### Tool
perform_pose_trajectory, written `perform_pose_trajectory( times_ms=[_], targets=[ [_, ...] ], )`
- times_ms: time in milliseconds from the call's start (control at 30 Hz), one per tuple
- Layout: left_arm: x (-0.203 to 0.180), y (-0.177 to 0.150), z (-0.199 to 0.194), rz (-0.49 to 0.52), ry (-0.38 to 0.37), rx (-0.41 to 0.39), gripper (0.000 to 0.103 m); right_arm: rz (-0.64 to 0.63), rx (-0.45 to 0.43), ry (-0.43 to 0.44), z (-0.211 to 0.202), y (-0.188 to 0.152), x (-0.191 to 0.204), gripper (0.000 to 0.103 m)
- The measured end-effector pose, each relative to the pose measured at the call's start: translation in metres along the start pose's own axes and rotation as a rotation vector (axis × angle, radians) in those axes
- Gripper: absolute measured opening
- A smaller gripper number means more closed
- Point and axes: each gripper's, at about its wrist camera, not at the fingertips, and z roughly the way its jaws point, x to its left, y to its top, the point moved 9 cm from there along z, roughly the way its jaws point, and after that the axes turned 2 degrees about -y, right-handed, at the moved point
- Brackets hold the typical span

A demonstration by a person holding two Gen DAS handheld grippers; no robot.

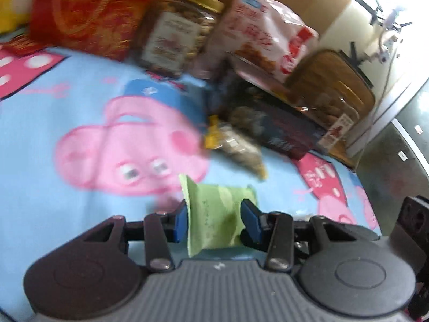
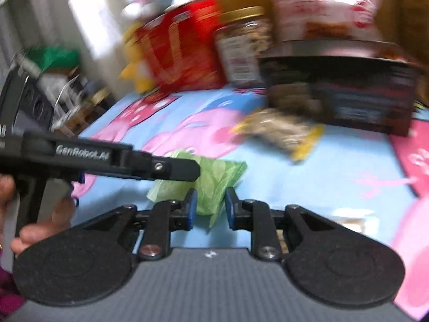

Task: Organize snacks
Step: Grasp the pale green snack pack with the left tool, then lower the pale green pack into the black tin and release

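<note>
Both tools pinch green packet (image 1: 214, 214); open blanket (image 1: 67, 187) left.

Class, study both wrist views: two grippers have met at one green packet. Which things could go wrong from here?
1. The left gripper and right gripper both have fingers around the green packet; pulling apart might tear it.
2. The grippers sit close together and may collide.
3. The seed bag lies loose nearby, so a swing could knock it.
</note>
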Motion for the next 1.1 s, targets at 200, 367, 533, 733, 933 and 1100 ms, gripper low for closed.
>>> perform_pose_trajectory(
  times_ms=[200,367,533,733,933,1100],
  targets=[
    [0.016,-0.024,-0.037,0.028,0.041,-0.009,0.043,-0.175,0.062,0.088,0.003,-0.021,0.059,0.054],
    [0.02,-0.03,-0.055,0.05,0.046,-0.011,0.055,-0.337,0.077,0.096,0.0,-0.041,0.087,0.06],
    [0.022,-0.029,-0.06,0.071,0.061,-0.021,0.055,-0.369,0.064,0.021,0.008,-0.041,0.083,0.061],
    [0.024,-0.032,-0.06,0.082,0.053,-0.012,0.052,-0.305,0.051,0.027,0.016,-0.037,0.08,0.06],
    [0.022,-0.036,-0.064,0.08,0.032,-0.012,0.043,-0.358,0.017,0.0,0.009,-0.039,0.089,0.035],
    [0.008,-0.023,-0.08,0.1,-0.008,-0.054,0.043,-0.331,-0.029,0.043,-0.006,-0.03,0.087,0.032]
  ],
)
